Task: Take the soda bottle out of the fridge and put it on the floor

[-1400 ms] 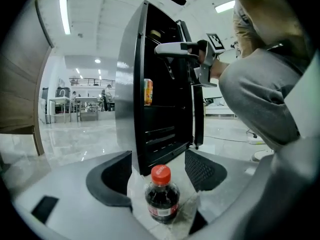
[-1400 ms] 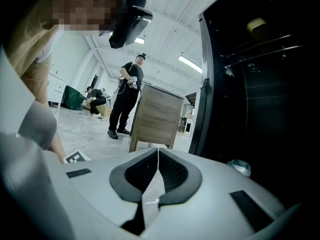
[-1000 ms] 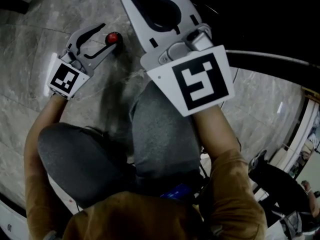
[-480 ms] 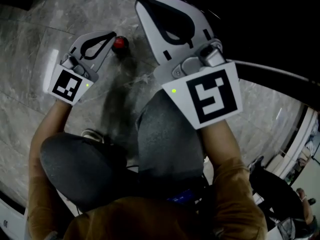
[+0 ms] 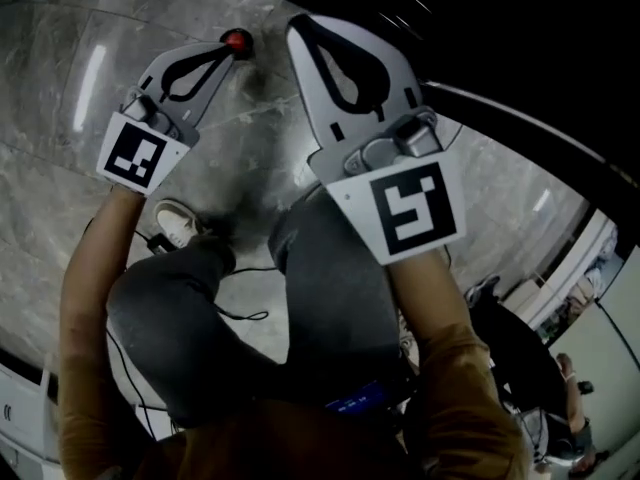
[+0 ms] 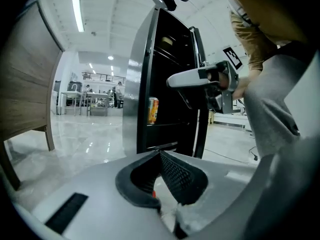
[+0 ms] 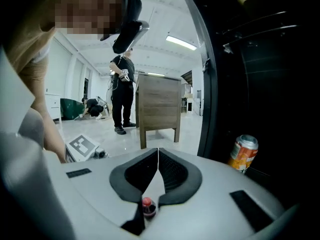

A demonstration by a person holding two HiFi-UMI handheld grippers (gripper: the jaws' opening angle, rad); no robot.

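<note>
— Where is the soda bottle (image 5: 237, 40) to be found?
— It is seen standing upright on the grey marble floor (image 5: 50, 98), outside the fridge (image 7: 270, 84). From above, little more than its red cap is shown.
— Is it gripped by either tool?
— No. The left tool (image 5: 224, 50) is clenched with nothing between its jaws, and its tip is held just beside the cap; whether the cap is touched cannot be told. The right tool (image 5: 304, 22) is likewise clenched on nothing. In the right gripper view the bottle is glimpsed below it, through the slot behind the closed jaws.
— What is shown of the fridge?
— It is stood open and its inside is dark. An orange can (image 7: 243, 153) is seen on a lower shelf.
— And what is found around it?
— A wooden cabinet (image 7: 157, 104) is set on the floor beside the fridge, and a person in black (image 7: 121, 91) is seen standing near it. Grey-trousered knees (image 5: 330, 288) and a pale shoe (image 5: 178, 223) are shown beneath the tools in the head view
</note>
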